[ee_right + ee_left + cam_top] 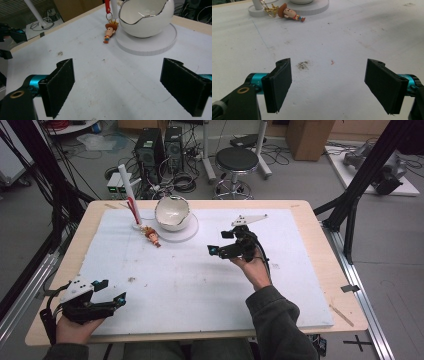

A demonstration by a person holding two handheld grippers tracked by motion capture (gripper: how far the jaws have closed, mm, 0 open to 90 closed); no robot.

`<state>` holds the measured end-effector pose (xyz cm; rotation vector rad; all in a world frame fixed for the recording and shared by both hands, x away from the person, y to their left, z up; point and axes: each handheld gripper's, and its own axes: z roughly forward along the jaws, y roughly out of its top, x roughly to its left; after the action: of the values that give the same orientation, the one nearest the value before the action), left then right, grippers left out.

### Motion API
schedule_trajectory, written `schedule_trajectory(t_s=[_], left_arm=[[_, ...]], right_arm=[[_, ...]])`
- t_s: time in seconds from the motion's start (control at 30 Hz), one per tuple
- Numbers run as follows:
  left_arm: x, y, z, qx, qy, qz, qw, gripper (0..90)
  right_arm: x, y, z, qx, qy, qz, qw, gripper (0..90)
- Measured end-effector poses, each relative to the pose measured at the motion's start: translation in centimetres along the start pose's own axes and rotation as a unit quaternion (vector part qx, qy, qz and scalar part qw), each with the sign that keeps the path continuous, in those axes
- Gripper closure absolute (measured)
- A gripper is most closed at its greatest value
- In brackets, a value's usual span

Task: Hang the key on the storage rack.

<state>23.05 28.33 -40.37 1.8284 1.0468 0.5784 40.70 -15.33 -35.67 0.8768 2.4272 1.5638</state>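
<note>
A small cowboy doll keychain (152, 236) lies on the white board, hung by a red strap (133, 211) from a white post (129, 190). Beside it a white egg-shaped bowl (172, 213) rests on a round white base (186, 233). My left gripper (111, 290) is open near the front left corner, far from the doll (289, 13). My right gripper (220, 242) is open right of the bowl, nothing between its jaws. Its own view has the doll (109, 32), bowl (146, 17) and base (147, 43) ahead. My left gripper (328, 85) holds nothing.
The white board (200, 285) covers most of the wooden table (320, 240). A dark smudge (303, 65) marks the board ahead of the left jaws. Behind the table are a black stool (236, 161), computer towers (150, 150) and cables. Black frame struts (360, 180) stand at the right.
</note>
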Motion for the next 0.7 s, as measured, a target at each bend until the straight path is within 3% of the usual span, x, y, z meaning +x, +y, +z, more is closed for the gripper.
schedule_trajectory(t_s=[0.4, 0.7], left_arm=[[0.0, 0.0, 0.0, 0.002, -0.001, 0.0, 1.0, 22.3], [-0.1, 0.1, 0.0, 0.002, -0.001, 0.001, 1.0, 22.4]], right_arm=[[-0.4, -1.5, -1.6, -0.003, -0.008, 0.008, 0.9999, 11.4], [0.0, -1.9, -2.9, -0.002, -0.014, -0.008, 0.9999, 11.3]])
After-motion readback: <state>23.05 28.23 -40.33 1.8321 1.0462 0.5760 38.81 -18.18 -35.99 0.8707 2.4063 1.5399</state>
